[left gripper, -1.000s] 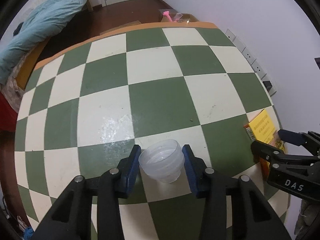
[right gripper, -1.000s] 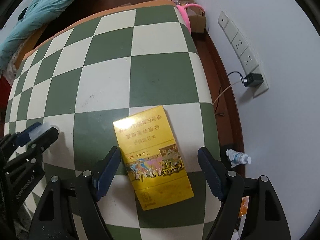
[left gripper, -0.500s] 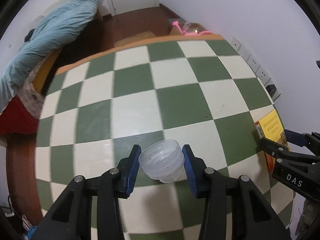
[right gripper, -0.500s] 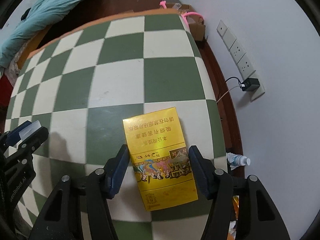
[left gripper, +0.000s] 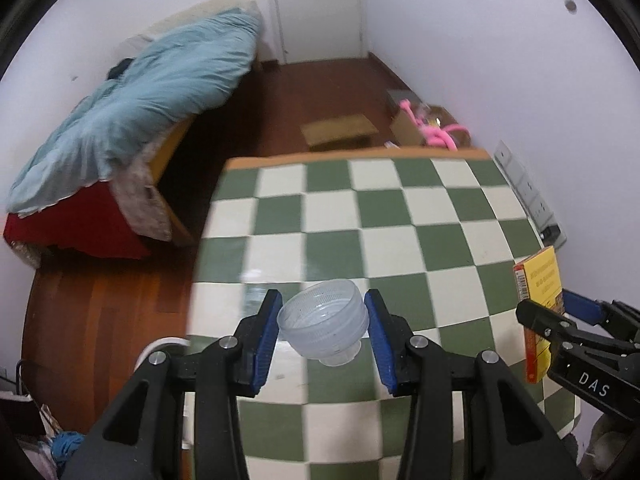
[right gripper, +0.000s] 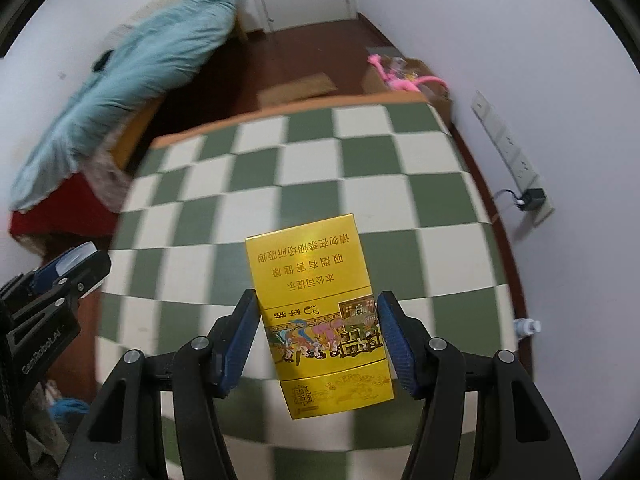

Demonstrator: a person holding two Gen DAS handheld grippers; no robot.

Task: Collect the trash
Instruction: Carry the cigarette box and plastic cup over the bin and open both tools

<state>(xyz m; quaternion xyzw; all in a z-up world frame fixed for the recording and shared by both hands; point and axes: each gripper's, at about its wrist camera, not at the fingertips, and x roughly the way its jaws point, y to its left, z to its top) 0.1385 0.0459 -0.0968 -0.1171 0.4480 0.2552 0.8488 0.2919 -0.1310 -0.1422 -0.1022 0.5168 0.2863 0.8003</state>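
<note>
Clear plastic cup: small translucent ribbed cup (left gripper: 325, 327) sits between your left gripper's (left gripper: 322, 334) blue pads, tilted, mouth up and away from the camera; it looks lifted off the green-and-cream checkered tabletop (left gripper: 400, 216).
Left jaws: clamped on the cup, one pad on each side wall (contact reads as touching both sides).
Yellow box: flat yellow cardboard cigarette carton (right gripper: 320, 314) is in your right gripper (right gripper: 316, 338), long axis running straight out along the fingers, printed face toward the camera.
Right jaws: closed on the carton's two long edges; the far half sticks out past the fingertips, the near end hangs below them.
Key relation: both pieces are already in hand and above the table, so the coming move depends on where the bin lies from the jaws, and no bin is clearly in view.
Nearer hand: cannot tell, since the drop-off is unseen.
Hidden: floor at your lower left is cut off by the gripper bodies (a pale rounded rim (left gripper: 166, 346) shows behind the left finger; could be a container, too little visible).
Blur: right wrist view is smeared, so table edges there are unreliable.
Risk: my guess is the tilted cup could slip.
</note>
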